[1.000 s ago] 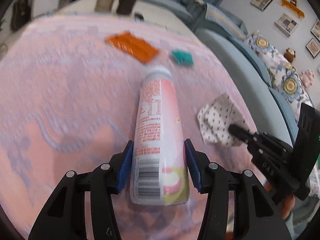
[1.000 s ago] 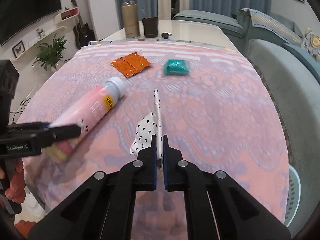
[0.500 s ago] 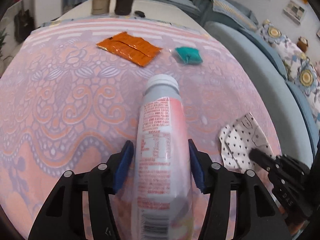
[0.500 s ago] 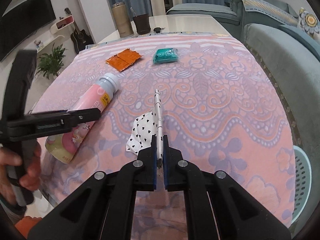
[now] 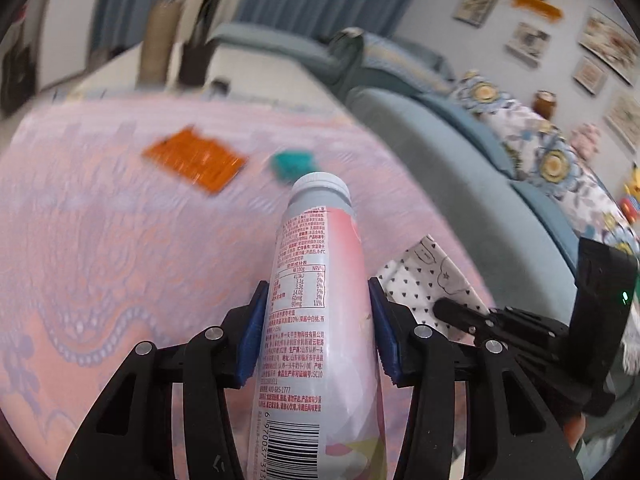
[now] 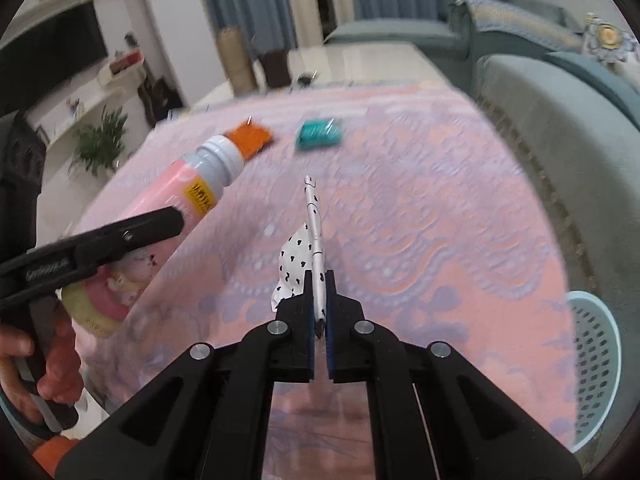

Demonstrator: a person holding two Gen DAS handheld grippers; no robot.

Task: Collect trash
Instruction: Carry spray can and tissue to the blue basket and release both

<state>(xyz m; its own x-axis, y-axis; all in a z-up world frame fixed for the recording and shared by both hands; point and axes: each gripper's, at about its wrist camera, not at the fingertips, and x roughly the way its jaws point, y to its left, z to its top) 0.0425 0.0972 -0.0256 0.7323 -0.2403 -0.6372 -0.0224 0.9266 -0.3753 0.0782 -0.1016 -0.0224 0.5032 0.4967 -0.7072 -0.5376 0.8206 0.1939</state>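
Note:
A pink drink bottle (image 5: 320, 240) with a grey cap sits between the blue pads of my left gripper (image 5: 316, 308). The jaws are closing and the pads press its sides. It hangs tilted above the pink tablecloth (image 5: 100, 240), cap pointing away; the right wrist view shows the bottle (image 6: 168, 208) off the cloth. My right gripper (image 6: 319, 280) is shut on a white wrapper with black spots (image 6: 298, 256), held edge-up over the cloth. That wrapper (image 5: 432, 276) appears just right of the bottle. An orange packet (image 5: 196, 160) and a teal packet (image 5: 290, 164) lie farther back.
A light blue perforated basket (image 6: 596, 360) stands on the floor beside the table's right edge. A grey-blue sofa (image 6: 560, 112) runs along that side. A tall tan cup (image 6: 236, 60) and a dark cup (image 6: 274, 66) stand on the bare tabletop beyond the cloth.
The left gripper has lifted the bottle off the cloth and tipped its cap upward. The right gripper, still clamped on the spotted wrapper, has shifted a little across the table.

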